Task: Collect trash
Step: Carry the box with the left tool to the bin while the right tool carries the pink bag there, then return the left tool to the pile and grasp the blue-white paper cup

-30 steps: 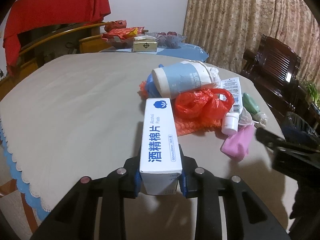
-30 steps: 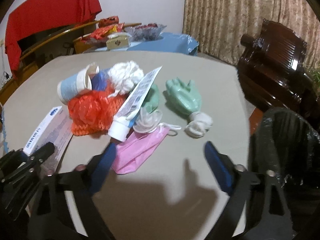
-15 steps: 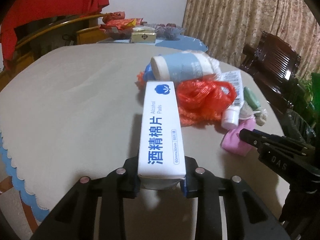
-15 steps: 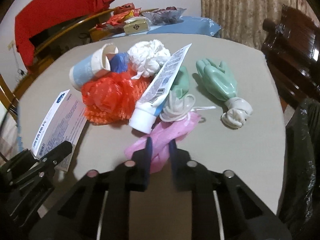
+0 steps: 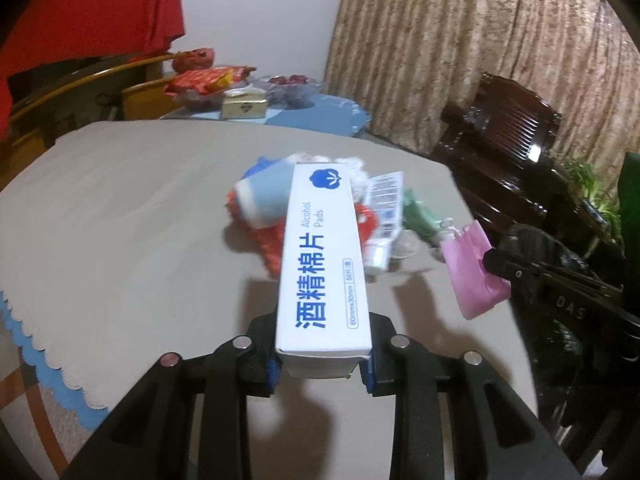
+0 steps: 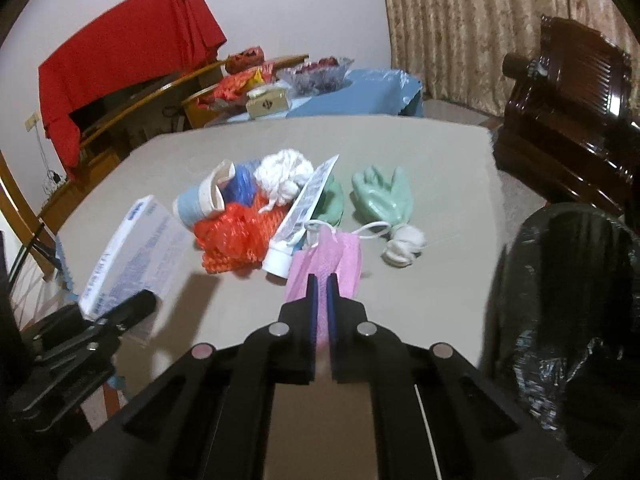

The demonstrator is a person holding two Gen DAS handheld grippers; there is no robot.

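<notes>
**Both claws loaded above the worktop**

The left claw (image 5: 322, 364) is clamped on a white alcohol pad box (image 5: 322, 264), gripped at its near end and held clear of the worktop (image 5: 120, 208); the box points forward over the trash pile. The right claw (image 6: 322, 292) is closed on a pink face mask (image 6: 328, 256), which is pinched between the blue pads and hangs lifted off the surface — the same mask (image 5: 472, 268) is seen raised in the left view.

Left on the worktop, bunched together: a blue paper cup (image 6: 196, 206) on its side, an orange net bag (image 6: 236, 236), a white wad (image 6: 284, 176), a toothpaste tube (image 6: 300, 216) and a green glove (image 6: 382, 196). A black bin bag (image 6: 568, 300) is noted just beside the worktop edge — on the right.
</notes>
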